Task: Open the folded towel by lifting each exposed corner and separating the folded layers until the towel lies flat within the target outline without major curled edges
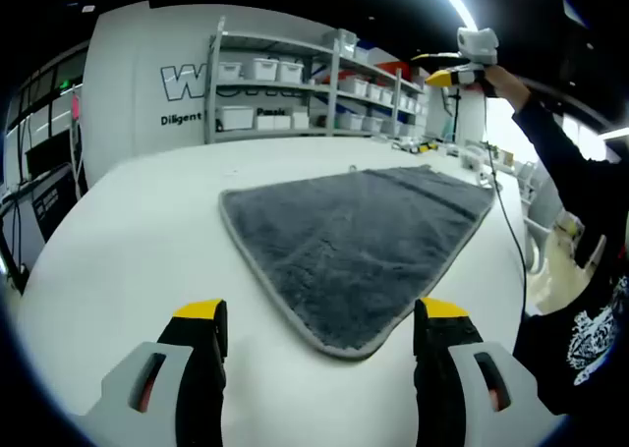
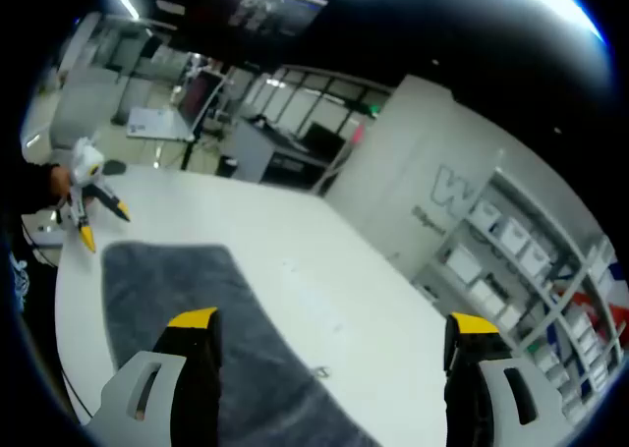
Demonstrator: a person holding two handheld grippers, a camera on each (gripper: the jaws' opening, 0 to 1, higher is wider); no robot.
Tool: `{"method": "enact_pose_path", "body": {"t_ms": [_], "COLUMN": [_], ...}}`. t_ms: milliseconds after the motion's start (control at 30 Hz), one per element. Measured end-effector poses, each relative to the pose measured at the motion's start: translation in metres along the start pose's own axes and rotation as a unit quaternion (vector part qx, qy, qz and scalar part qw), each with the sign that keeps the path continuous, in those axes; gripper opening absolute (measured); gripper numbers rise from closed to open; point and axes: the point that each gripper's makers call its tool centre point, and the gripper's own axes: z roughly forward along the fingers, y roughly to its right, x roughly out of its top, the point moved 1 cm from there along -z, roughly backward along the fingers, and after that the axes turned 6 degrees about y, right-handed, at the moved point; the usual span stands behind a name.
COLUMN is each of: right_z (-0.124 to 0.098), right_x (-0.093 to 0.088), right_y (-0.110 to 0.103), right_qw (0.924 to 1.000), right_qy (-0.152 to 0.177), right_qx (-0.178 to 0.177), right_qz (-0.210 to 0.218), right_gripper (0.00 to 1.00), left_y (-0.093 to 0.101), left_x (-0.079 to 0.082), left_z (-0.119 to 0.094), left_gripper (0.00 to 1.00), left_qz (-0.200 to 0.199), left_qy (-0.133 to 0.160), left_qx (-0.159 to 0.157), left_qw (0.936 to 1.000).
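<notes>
The grey plush towel with pale stitched edging lies spread flat on the round white table, one corner pointing at the left gripper — jaws apart, holding nothing. The right gripper (raised off the table) is likewise spread and empty.

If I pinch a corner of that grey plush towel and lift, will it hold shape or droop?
The grey plush towel probably droops: it lies limp on the white table. Its thick pile suggests some weight and friction. The stitched edge may give a firmer pinch.
</notes>
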Motion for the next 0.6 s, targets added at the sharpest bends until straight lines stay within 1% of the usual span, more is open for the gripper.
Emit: {"method": "enact_pose_path", "body": {"t_ms": [67, 133, 233, 267, 367, 467, 600], "right_z": [0.005, 0.01, 0.017, 0.02, 0.031, 0.042, 0.057], "right_x": [0.004, 0.007, 0.015, 0.018, 0.025, 0.032, 0.042], "right_y": [-0.001, -0.003, -0.005, -0.007, -0.016, -0.023, -0.03], "right_qw": [0.9999, 0.9995, 0.9991, 0.9987, 0.9971, 0.9953, 0.9936], "right_qy": [-0.005, -0.013, -0.016, -0.018, -0.029, -0.035, -0.039], "right_qx": [0.009, 0.02, 0.026, 0.033, 0.055, 0.065, 0.08], "right_qz": [-0.004, -0.019, -0.03, -0.034, -0.045, -0.062, -0.07], "right_gripper": [0.94, 0.9, 0.89, 0.89, 0.91, 0.9, 0.89], "left_y": [0.002, -0.006, -0.006, -0.011, -0.014, -0.016, -0.013], "left_x": [0.0, 0.002, 0.001, 0.002, -0.004, -0.008, -0.015], "left_z": [0.002, 0.003, 0.004, 0.004, 0.005, 0.006, 0.009], "left_gripper": [0.73, 0.74, 0.68, 0.65, 0.63, 0.68, 0.64], "left_qz": [-0.001, 0.005, 0.002, 0.0, 0.001, -0.009, -0.022], "left_qy": [-0.001, 0.004, -0.002, -0.003, -0.014, -0.017, -0.025], "left_qx": [0.001, 0.013, 0.005, 0.002, 0.003, 0.007, 0.001], "left_qw": [1.0, 0.9999, 1.0, 1.0, 0.9999, 0.9998, 0.9995]}}
